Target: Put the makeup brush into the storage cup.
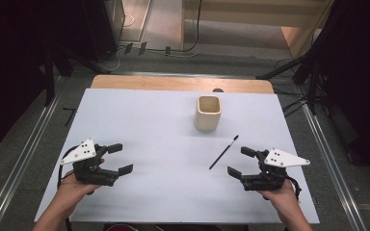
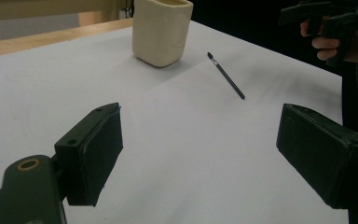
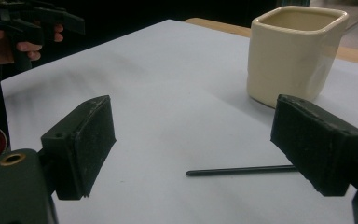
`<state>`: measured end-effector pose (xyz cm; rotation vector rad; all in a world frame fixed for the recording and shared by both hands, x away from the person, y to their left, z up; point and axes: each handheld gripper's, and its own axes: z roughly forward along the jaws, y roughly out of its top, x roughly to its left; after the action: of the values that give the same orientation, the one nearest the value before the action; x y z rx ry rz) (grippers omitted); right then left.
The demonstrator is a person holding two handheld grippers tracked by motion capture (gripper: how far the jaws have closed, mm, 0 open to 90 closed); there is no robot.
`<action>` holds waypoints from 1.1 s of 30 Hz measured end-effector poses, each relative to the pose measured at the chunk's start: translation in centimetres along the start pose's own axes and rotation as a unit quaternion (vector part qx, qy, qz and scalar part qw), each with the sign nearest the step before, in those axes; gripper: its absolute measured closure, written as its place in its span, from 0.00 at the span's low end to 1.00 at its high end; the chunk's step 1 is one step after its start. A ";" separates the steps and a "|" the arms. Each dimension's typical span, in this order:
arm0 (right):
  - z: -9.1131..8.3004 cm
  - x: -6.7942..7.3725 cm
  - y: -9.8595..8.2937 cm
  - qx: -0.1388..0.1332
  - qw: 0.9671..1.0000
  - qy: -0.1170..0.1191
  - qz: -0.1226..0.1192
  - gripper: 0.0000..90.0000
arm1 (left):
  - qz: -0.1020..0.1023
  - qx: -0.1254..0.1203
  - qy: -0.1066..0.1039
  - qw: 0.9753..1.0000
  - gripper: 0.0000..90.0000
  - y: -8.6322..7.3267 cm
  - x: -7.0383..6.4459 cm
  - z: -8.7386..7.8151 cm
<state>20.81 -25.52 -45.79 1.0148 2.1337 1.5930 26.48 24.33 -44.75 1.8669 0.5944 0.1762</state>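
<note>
both of my grippers hang just above the white table (image 1: 139,125), empty, with their jaws spread wide. the right gripper (image 1: 241,162) is the one nearest the work: a thin black brush (image 1: 224,151) lies flat on the sheet just ahead of it and a little toward its inner side, near end close to its far jaw, tip angled away toward the cream cup (image 1: 207,113). in the right gripper view the brush (image 3: 240,171) runs crosswise in front of the jaws, with one end passing behind the right-hand jaw. the left gripper (image 1: 119,158) sits well apart from it, across the table.

my main worry is how the brush lies. it is slim and flat on a smooth sheet, so if i bring the jaws down along its length rather than across it, the pads will likely close on nothing or push it sideways. coming in too low could also scrape the sheet and roll the brush away. if i lift it by one end, it may swing in the pads and miss the cup's mouth.

the brush looks like a straight dark stick with a slightly thicker tip; from the left gripper view (image 2: 226,76) that tip points at the cup (image 2: 161,30). the cup stands upright, squarish with rounded corners, open at the top, well ahead of both grippers.
</note>
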 end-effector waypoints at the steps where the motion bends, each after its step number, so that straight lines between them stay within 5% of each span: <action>1: 0.0 0.0 0.0 0.000 1.000 0.000 0.000 0.16 | 0.000 0.000 0.000 1.000 0.16 0.0 0.0 0.0; 33: 0.0 0.2 0.1 -0.008 1.000 -0.006 -0.006 0.16 | -0.004 0.002 0.003 1.000 0.16 0.0 0.1 -0.1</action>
<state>20.70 -25.35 -45.63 1.0018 2.1124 1.5905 26.51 24.42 -44.71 1.8682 0.6068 0.1746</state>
